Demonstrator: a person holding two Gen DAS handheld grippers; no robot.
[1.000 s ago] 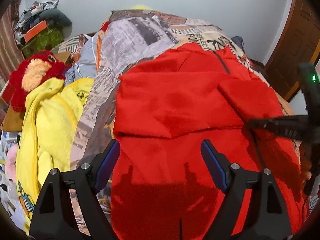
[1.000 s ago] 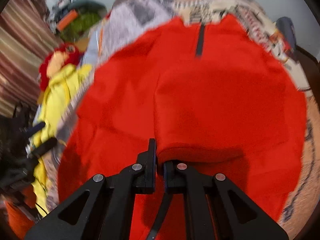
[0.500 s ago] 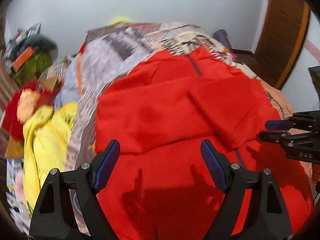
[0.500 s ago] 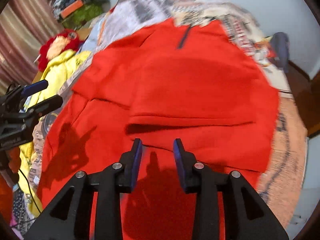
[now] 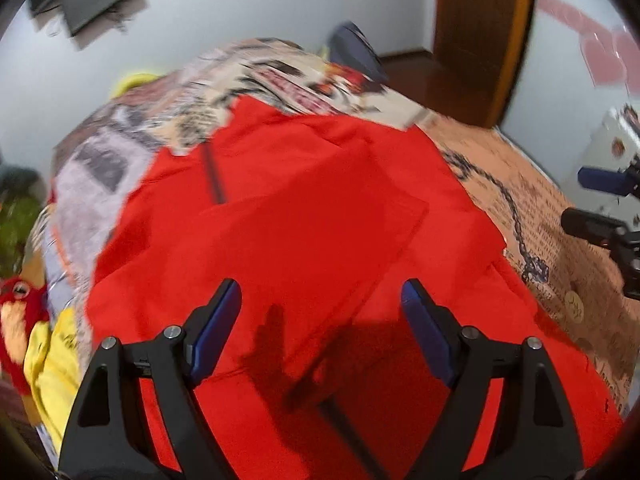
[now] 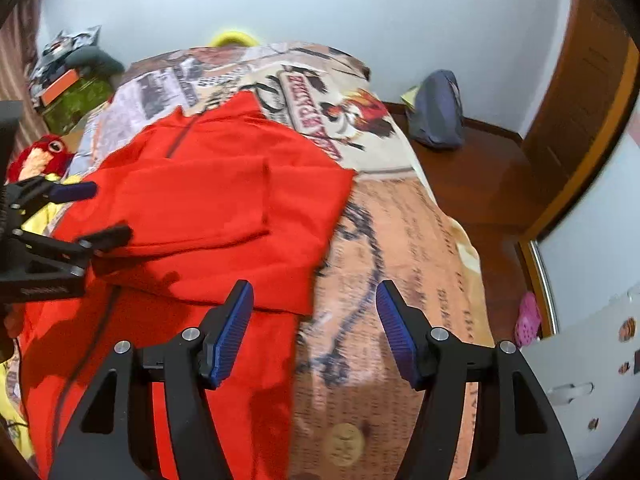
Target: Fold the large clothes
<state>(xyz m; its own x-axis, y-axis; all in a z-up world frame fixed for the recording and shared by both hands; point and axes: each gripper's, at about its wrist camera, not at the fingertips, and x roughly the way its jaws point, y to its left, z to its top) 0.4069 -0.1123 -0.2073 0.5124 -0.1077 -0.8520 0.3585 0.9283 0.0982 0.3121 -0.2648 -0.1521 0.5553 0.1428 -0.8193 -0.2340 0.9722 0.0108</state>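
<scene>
A large red zip garment (image 5: 304, 216) lies spread on the bed, with both sleeves folded in across its front. It also shows in the right wrist view (image 6: 216, 208), its dark zipper toward the far end. My left gripper (image 5: 320, 300) is open and empty, hovering over the garment's lower middle. My right gripper (image 6: 314, 304) is open and empty, above the garment's right edge and the bedspread. The left gripper also appears in the right wrist view (image 6: 92, 212), at the left, and the right gripper in the left wrist view (image 5: 588, 200), at the far right.
The bed has a newspaper-print bedspread (image 6: 400, 240). A yellow garment (image 5: 52, 356) and a red plush toy (image 6: 44, 152) lie at the bed's left side. A dark bag (image 6: 436, 112) sits on the wooden floor near a brown door (image 6: 584, 92).
My right gripper let go of the folded sleeve, opened wide and drew back to the garment's right edge. My left gripper stayed open and swung its view rightward.
</scene>
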